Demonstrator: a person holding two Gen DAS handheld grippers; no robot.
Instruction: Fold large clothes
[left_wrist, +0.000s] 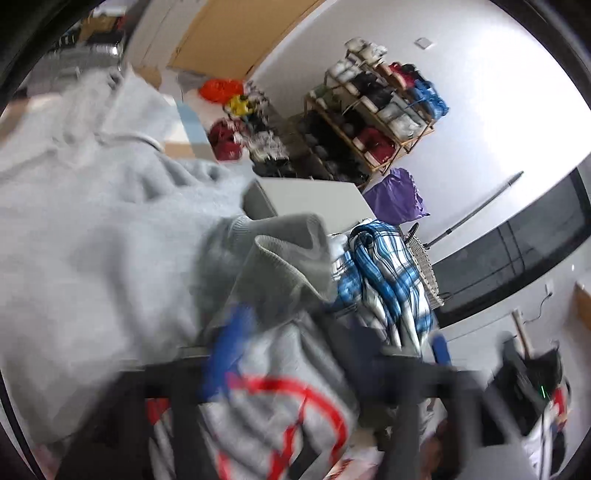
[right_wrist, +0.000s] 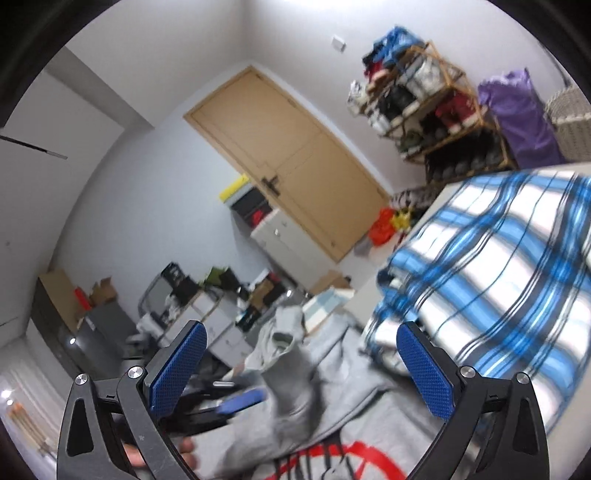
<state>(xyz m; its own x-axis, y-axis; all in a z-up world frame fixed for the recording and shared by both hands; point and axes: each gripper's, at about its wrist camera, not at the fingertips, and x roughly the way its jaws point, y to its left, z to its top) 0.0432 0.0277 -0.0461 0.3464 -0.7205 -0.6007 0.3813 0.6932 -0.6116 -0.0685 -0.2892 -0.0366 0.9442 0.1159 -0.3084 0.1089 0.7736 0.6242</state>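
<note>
Right wrist view | right gripper (right_wrist: 301, 363) wide apart, holding nothing | left gripper (left_wrist: 328, 343) wide apart over grey sweatshirt (left_wrist: 92, 236) | blue checked shirt (right_wrist: 498, 266) beside it

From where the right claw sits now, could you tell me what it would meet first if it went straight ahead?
Most likely the grey sweatshirt, whose bunched sleeve rises between the open right claw fingers. The blue plaid shirt lies off to the right, out of line. Depth is hard to judge through the fisheye.

Two grippers: left gripper (left_wrist: 325, 343), right gripper (right_wrist: 301, 365). One grey sweatshirt (left_wrist: 92, 240), near. One blue plaid garment (right_wrist: 498, 266), right. One shoe rack (left_wrist: 369, 122), one door (right_wrist: 295, 162), far.
</note>
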